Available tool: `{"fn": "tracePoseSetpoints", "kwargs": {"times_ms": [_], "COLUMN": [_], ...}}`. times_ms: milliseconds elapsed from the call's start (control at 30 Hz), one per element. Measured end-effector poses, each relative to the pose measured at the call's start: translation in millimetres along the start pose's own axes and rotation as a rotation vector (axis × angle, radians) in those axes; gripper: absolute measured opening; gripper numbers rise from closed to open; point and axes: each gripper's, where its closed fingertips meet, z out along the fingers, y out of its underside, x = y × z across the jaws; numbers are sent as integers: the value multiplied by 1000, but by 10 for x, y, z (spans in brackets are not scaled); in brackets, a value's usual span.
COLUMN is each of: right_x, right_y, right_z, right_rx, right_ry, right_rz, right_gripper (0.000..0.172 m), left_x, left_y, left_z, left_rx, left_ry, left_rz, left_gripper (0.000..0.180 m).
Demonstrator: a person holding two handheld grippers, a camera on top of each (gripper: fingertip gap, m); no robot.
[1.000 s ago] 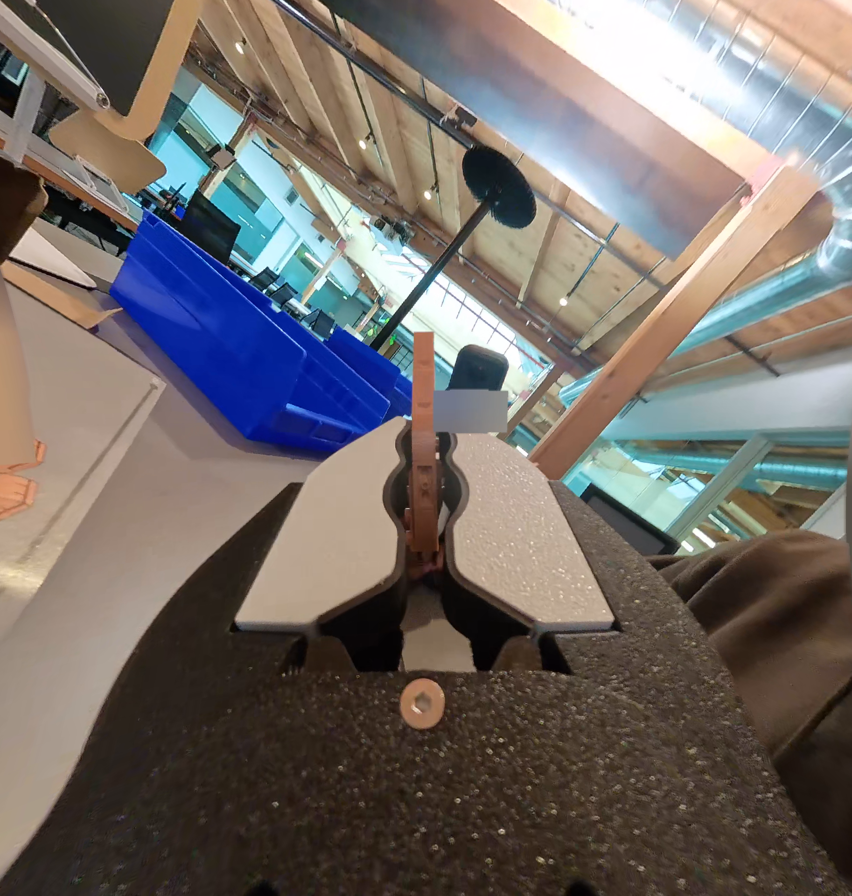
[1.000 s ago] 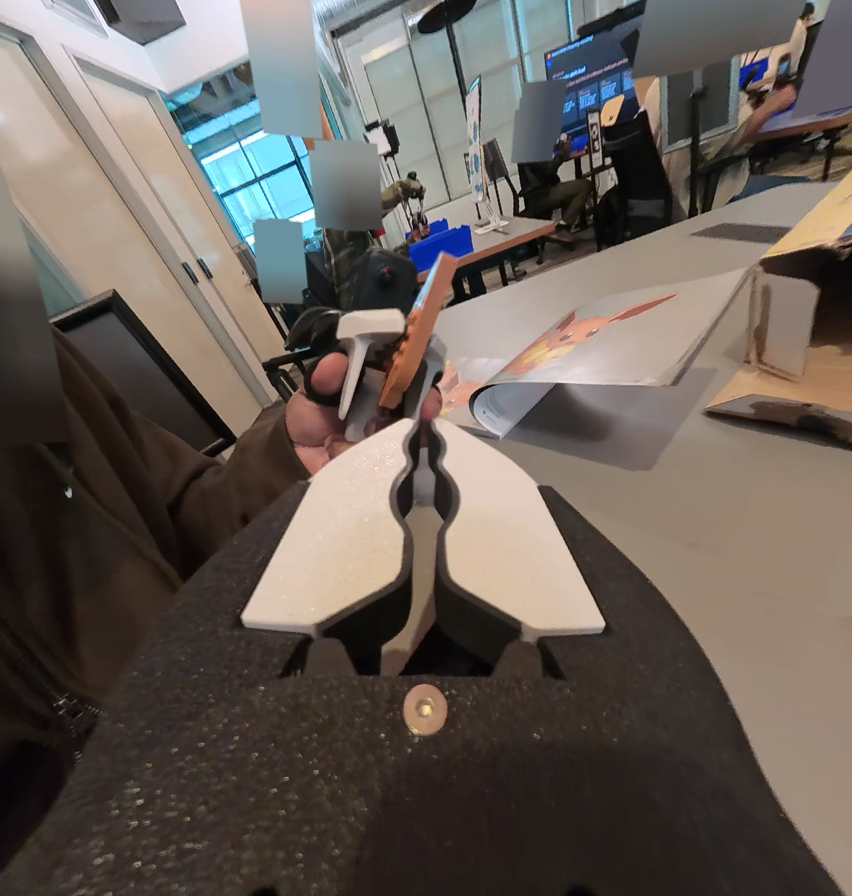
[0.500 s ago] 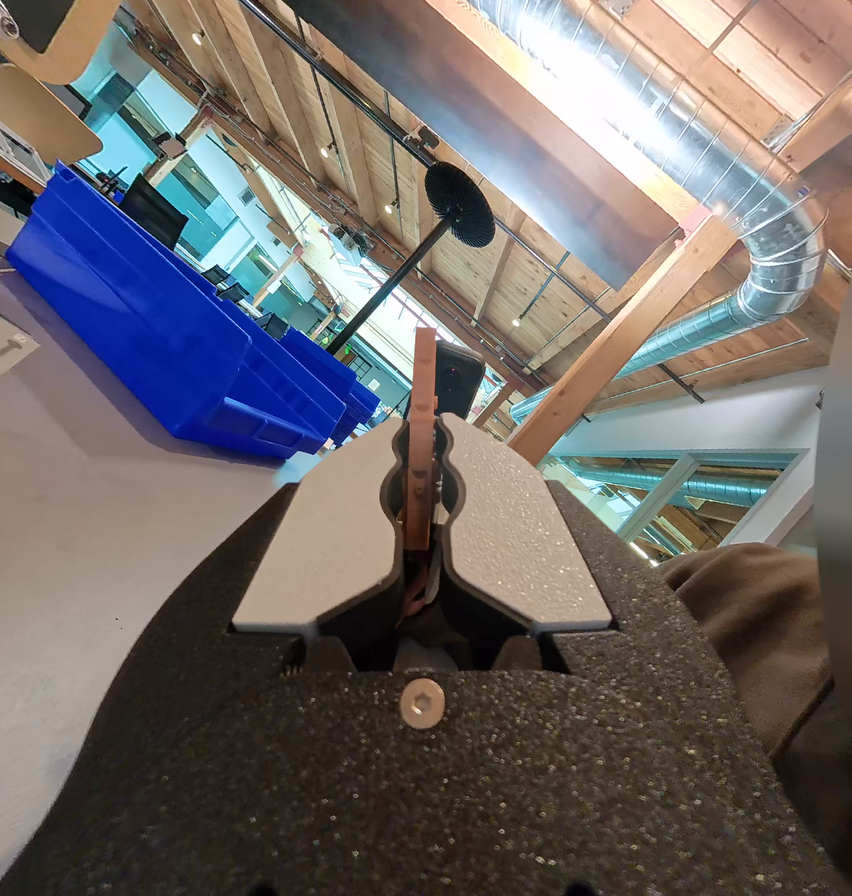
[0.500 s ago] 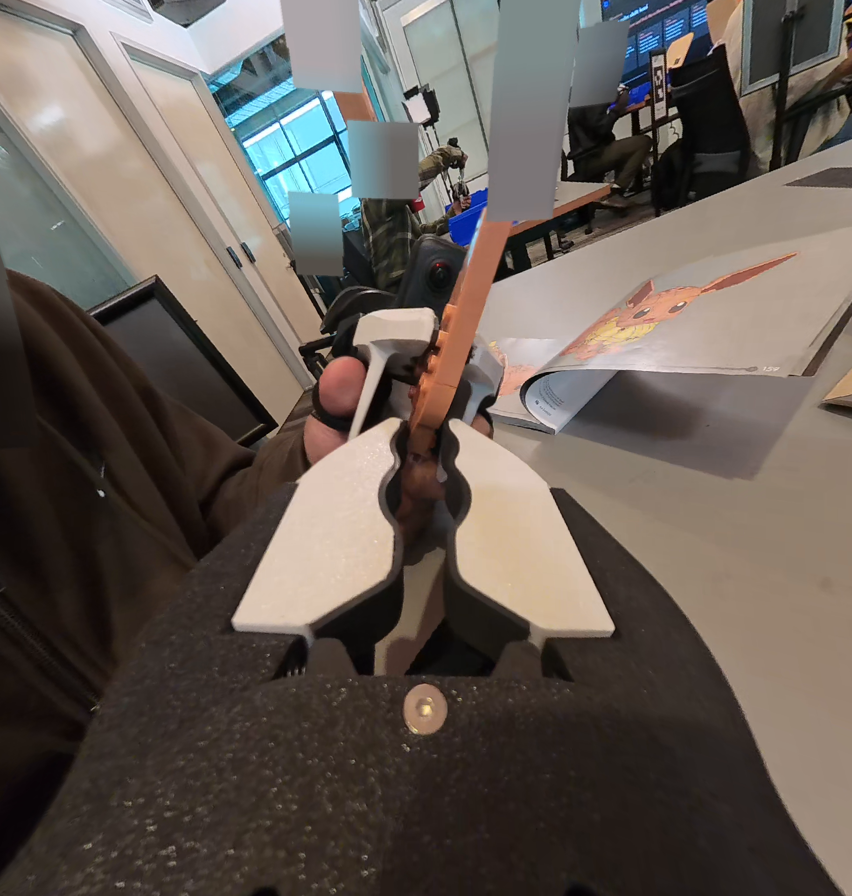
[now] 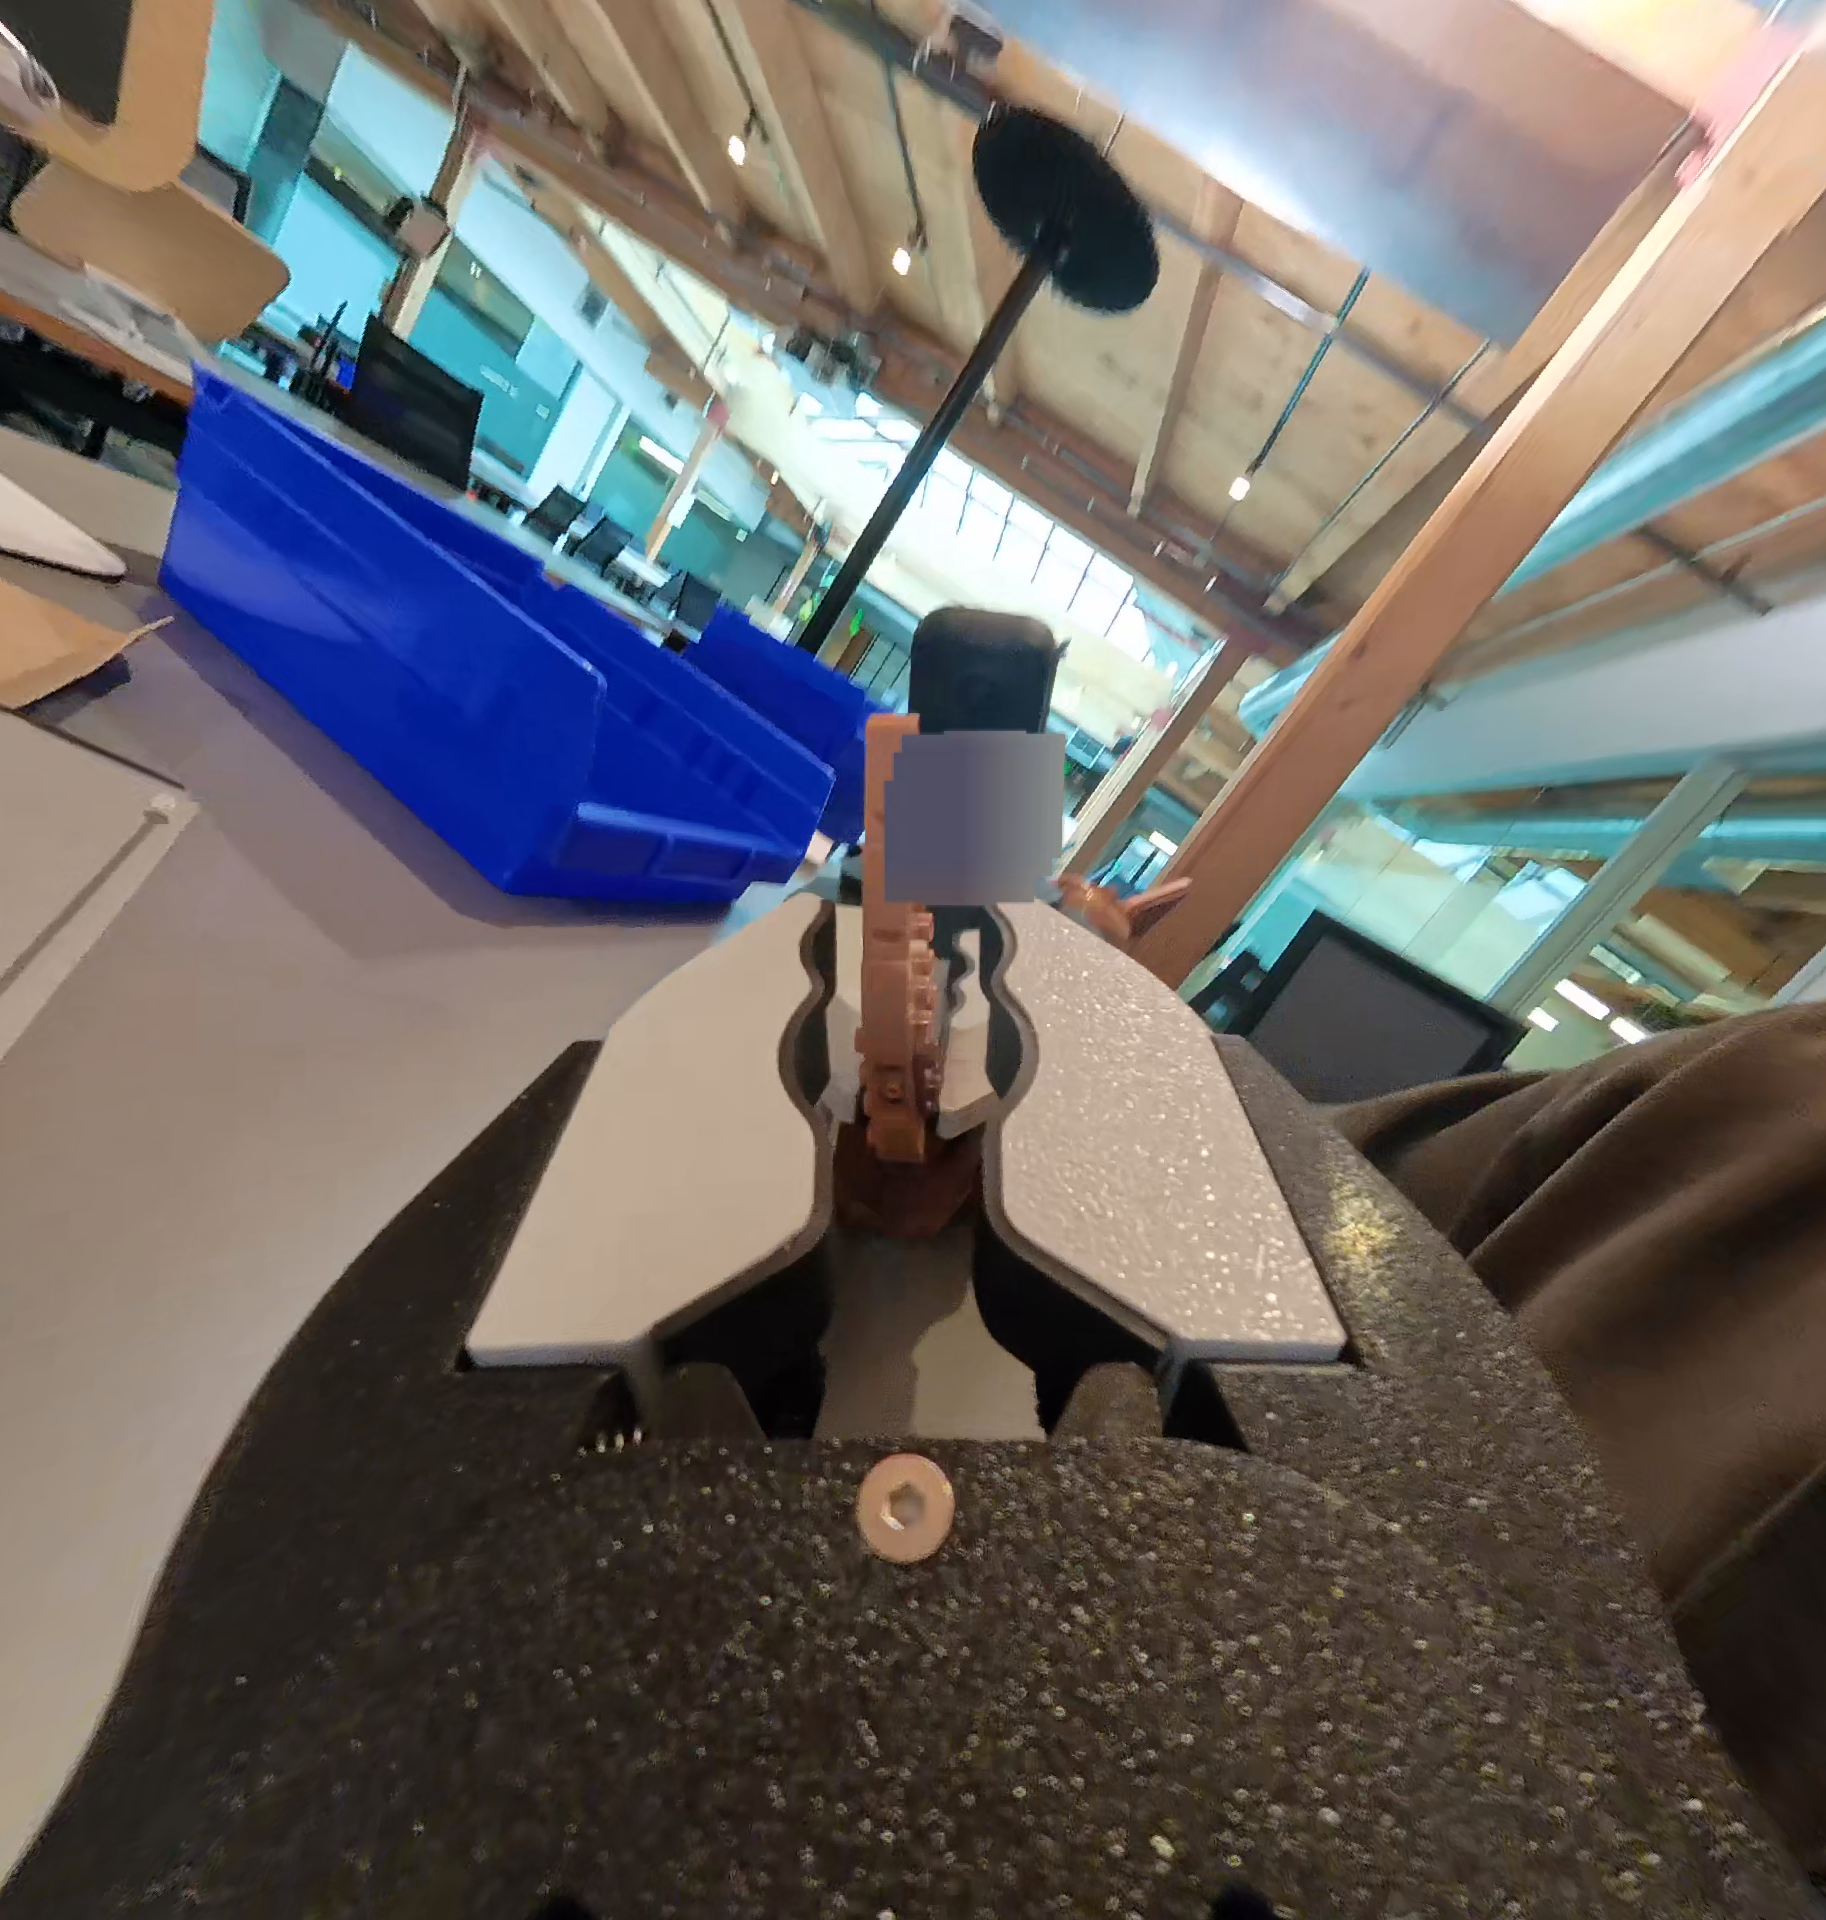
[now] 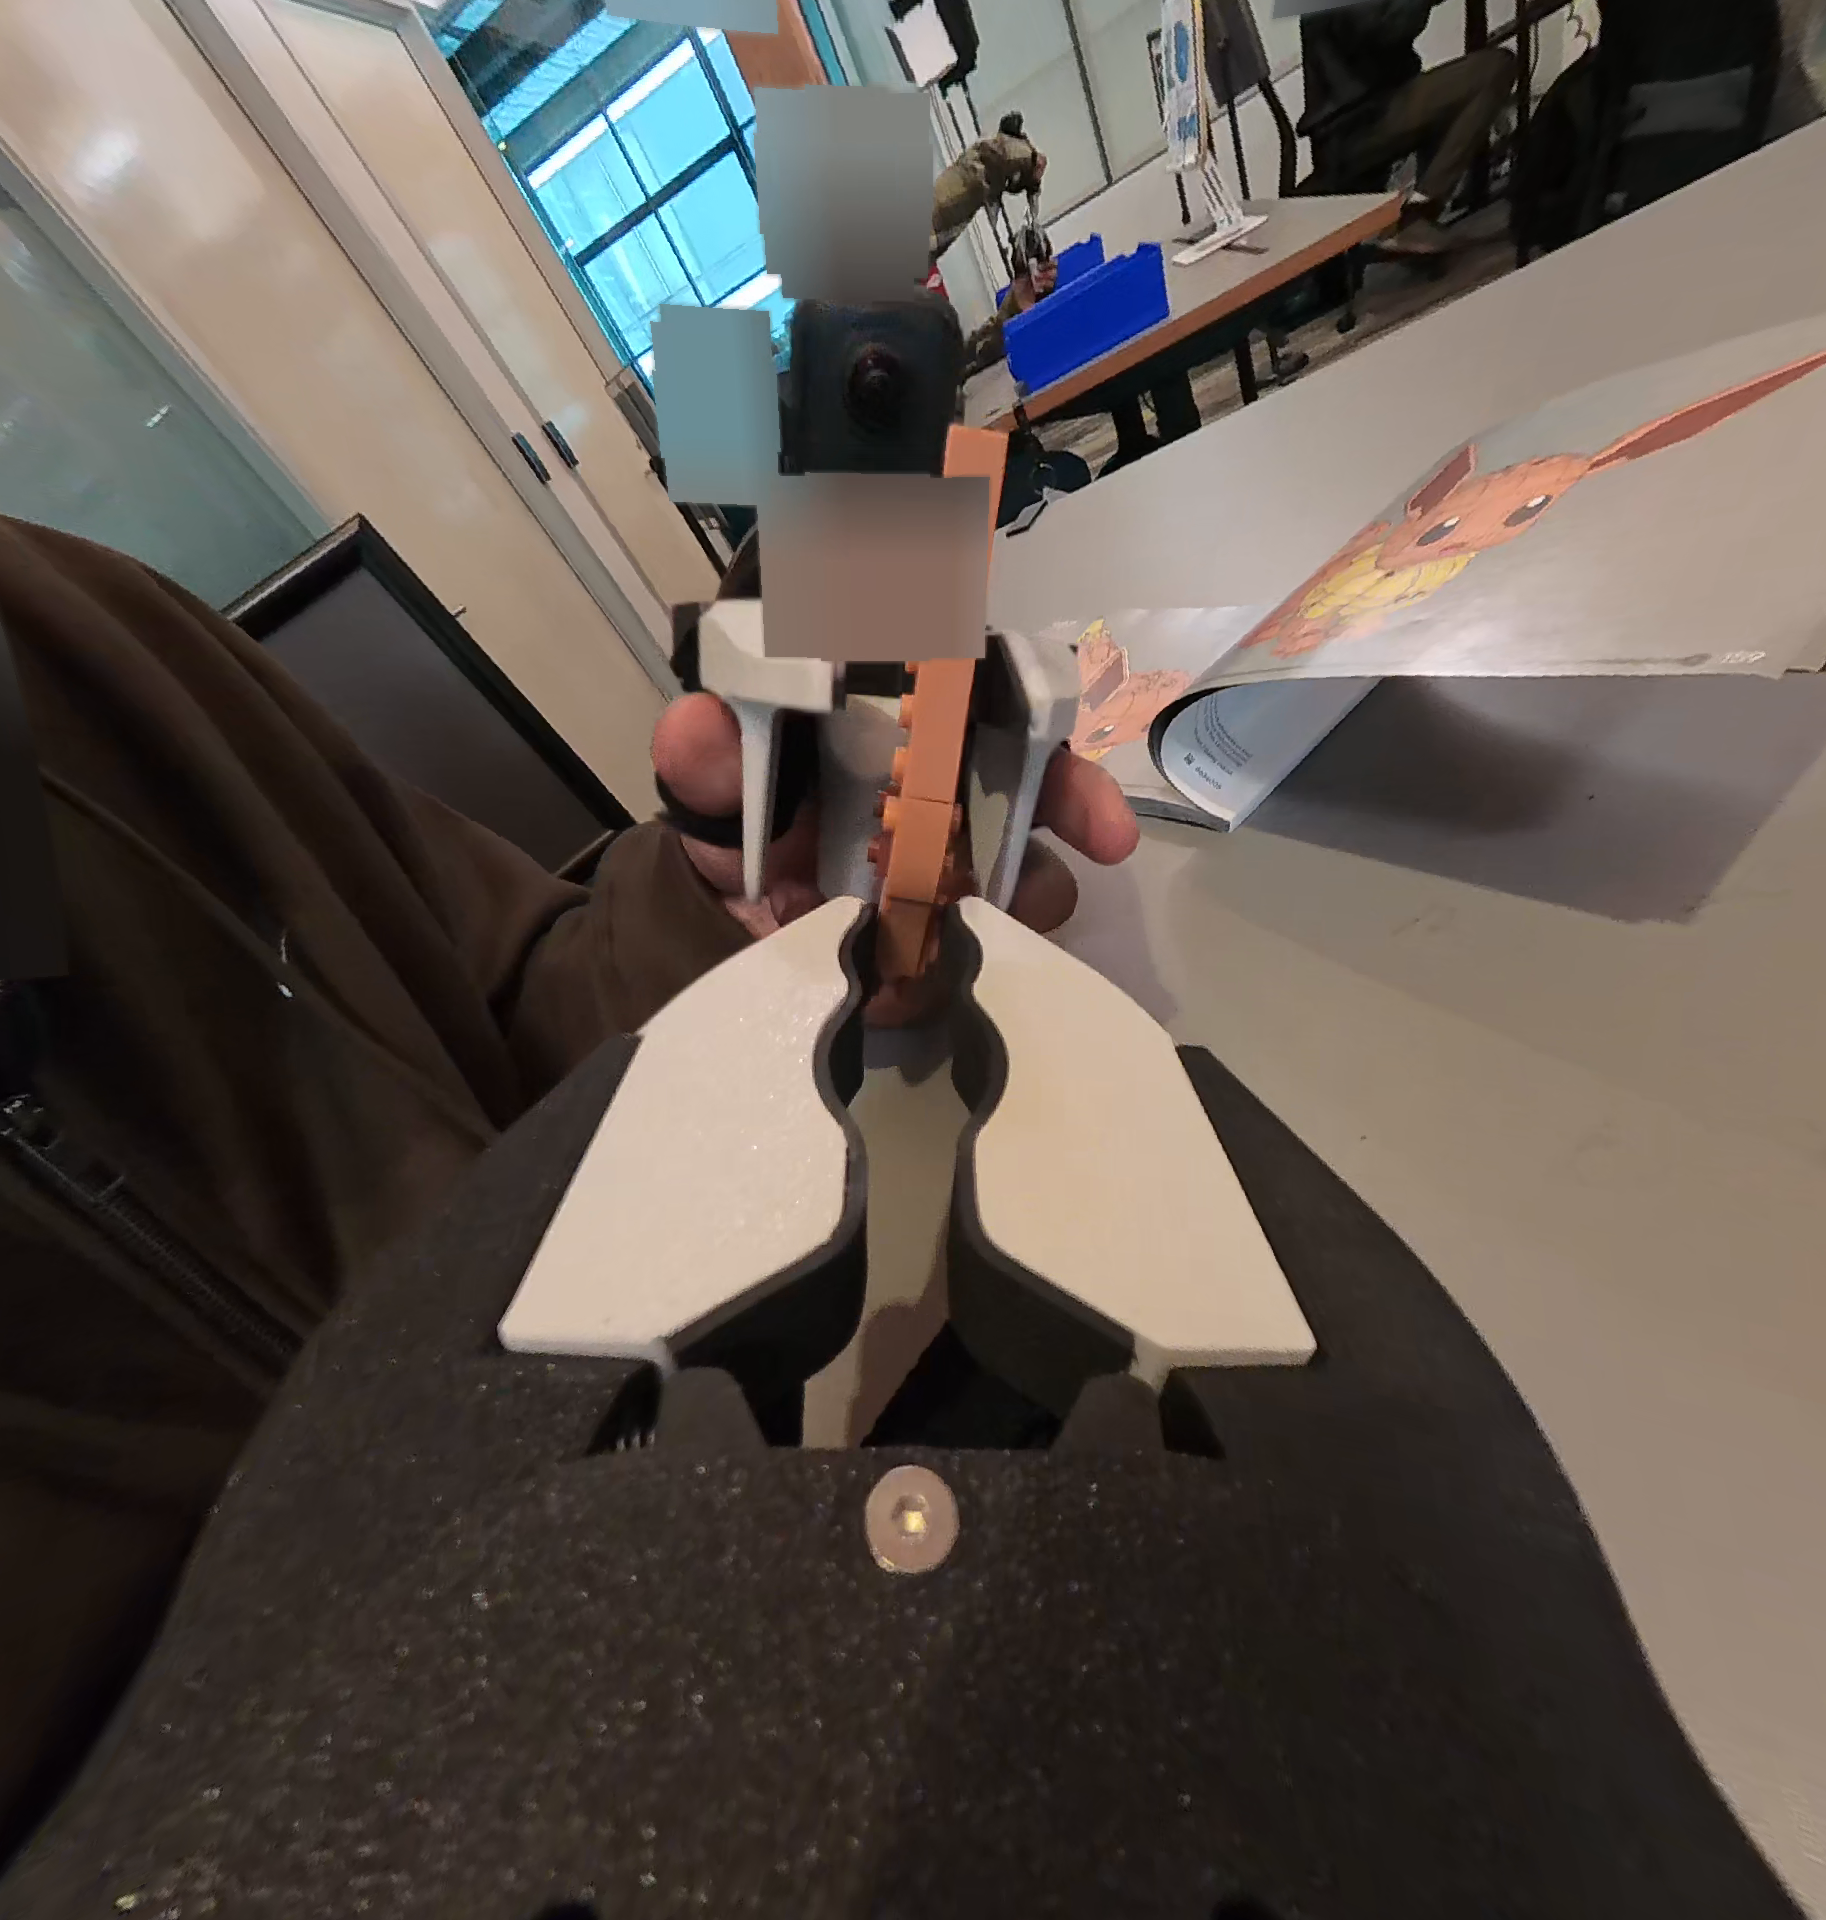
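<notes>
Brick strip (image 6: pixel 930 790) clamped in right tongs (image 6: pixel 914 935), loose between parted left tongs (image 5: pixel 914 935).

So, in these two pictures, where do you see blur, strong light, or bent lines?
Left wrist view: the blue plastic bins and the round black lamp on its pole are smeared by motion, the ceiling at the top right is washed out, and the wooden beam leans from the wide lens. Right wrist view: sharper, with the open picture booklet casting a soft shadow on the grey table.
</notes>
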Motion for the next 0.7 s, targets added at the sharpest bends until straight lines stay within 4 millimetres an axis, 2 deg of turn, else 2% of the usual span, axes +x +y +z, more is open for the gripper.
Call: {"fn": "tracePoseSetpoints", "kwargs": {"times_ms": [67,100,167,333,467,700], "right_x": [-4,-6,-10,6,4,1], "right_y": [20,30,25,-97,-84,-166], "right_z": [6,8,6,-46,-34,-53], "right_rx": [-14,-21,-22,50,46,96], "right_ry": [-1,-1,3,39,66,158], "right_rz": [-2,-6,-18,-65,-124,-302], "right_gripper": [11,11,11,10,13,19], "left_x": [-22,-15,-6,-69,-91,-60], "left_y": [76,88,81,-81,-199,-187], "left_z": [25,30,25,-44,-98,-66], "left_rx": [-48,-53,-43,92,201,217], "left_ry": [-22,-19,1,46,77,113], "left_rz": [21,25,-4,-175,-243,-283], "left_gripper": [24,15,12,10,10,10]}}
